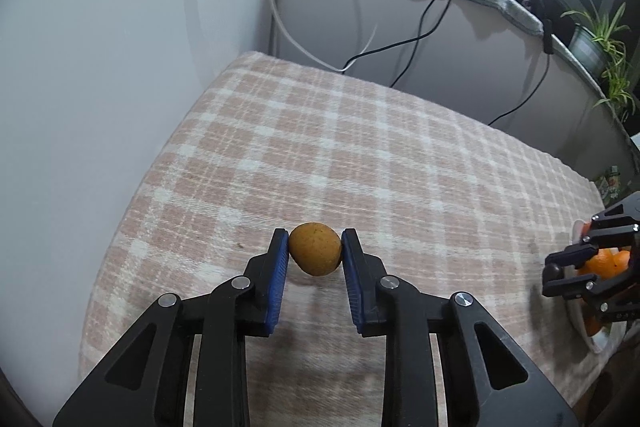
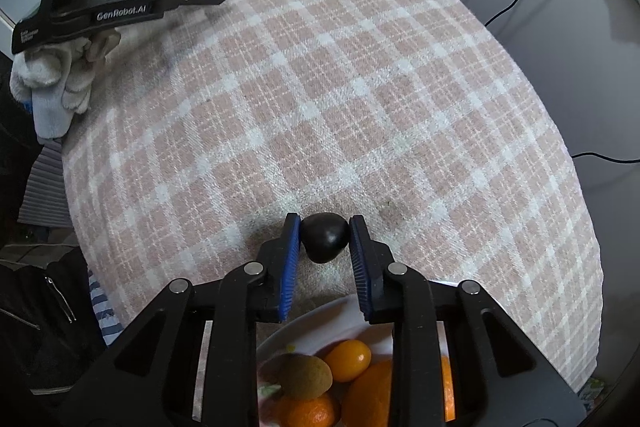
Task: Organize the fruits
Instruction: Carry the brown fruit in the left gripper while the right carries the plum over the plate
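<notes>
Fruits: two are gripped right now, one per gripper, both low over the pink plaid cloth [image 1: 360, 147] on the worktop. Left gripper [image 1: 315, 253] has its jaws closed on a small tan-brown round fruit [image 1: 315, 254], blue pads touching both sides; looks like a longan or similar, can't confirm. Right gripper [image 2: 325, 237] has its jaws closed on a small dark, near-black fruit [image 2: 324, 237], species unclear, held just past the rim of the white plate [image 2: 320, 319]. Plate already holds a kiwi [image 2: 306, 375], a kumquat-like orange fruit [image 2: 347, 355] and tangerines [image 2: 312, 411]. In the left wrist view the plate sits at the far right edge, well apart from the tan fruit. Step in hand, as I read it: grasp done on both, transfer to the plate pending. Next move calls for a lift clear of the cloth, then the right one needs only a short pull back over the plate; the left needs a long traverse toward it. Release low so round fruits don't roll out; avoid the two grippers colliding over the plate.
</notes>
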A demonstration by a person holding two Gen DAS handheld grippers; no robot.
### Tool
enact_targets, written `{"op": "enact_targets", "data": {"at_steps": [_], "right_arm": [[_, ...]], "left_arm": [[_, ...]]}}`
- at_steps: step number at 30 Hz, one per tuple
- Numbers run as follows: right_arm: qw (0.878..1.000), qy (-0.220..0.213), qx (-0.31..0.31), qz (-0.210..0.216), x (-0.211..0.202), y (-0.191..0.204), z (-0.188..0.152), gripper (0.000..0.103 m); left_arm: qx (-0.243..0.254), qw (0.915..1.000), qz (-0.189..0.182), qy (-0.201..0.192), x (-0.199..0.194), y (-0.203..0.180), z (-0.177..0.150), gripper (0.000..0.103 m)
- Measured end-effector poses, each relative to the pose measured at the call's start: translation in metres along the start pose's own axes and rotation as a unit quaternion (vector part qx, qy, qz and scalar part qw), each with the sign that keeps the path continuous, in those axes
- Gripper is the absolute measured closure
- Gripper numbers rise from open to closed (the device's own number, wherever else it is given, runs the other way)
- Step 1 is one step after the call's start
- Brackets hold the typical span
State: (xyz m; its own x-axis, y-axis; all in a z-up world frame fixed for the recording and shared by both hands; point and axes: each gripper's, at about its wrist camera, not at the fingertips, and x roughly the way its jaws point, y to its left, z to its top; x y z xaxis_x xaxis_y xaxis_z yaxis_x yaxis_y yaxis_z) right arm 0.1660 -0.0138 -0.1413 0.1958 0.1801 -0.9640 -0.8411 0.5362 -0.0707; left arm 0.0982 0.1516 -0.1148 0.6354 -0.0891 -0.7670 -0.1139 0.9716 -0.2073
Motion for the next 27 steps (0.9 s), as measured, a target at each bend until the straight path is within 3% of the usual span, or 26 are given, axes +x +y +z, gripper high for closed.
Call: {"op": "enact_targets", "data": {"at_steps": [16, 27], "right_arm": [[0.997, -0.063, 0.036, 0.003, -0.064, -0.01, -0.041, 0.077], [0.995, -0.083, 0.052, 0.0, -0.08, -0.009, -0.076, 0.077]], "left_arm": [[0.04, 0.998, -0.045, -0.02, -0.032, -0.05, -0.006, 0.078], [0.081, 0.993, -0.084, -0.022, -0.047, -0.103, -0.018, 0.078]]}}
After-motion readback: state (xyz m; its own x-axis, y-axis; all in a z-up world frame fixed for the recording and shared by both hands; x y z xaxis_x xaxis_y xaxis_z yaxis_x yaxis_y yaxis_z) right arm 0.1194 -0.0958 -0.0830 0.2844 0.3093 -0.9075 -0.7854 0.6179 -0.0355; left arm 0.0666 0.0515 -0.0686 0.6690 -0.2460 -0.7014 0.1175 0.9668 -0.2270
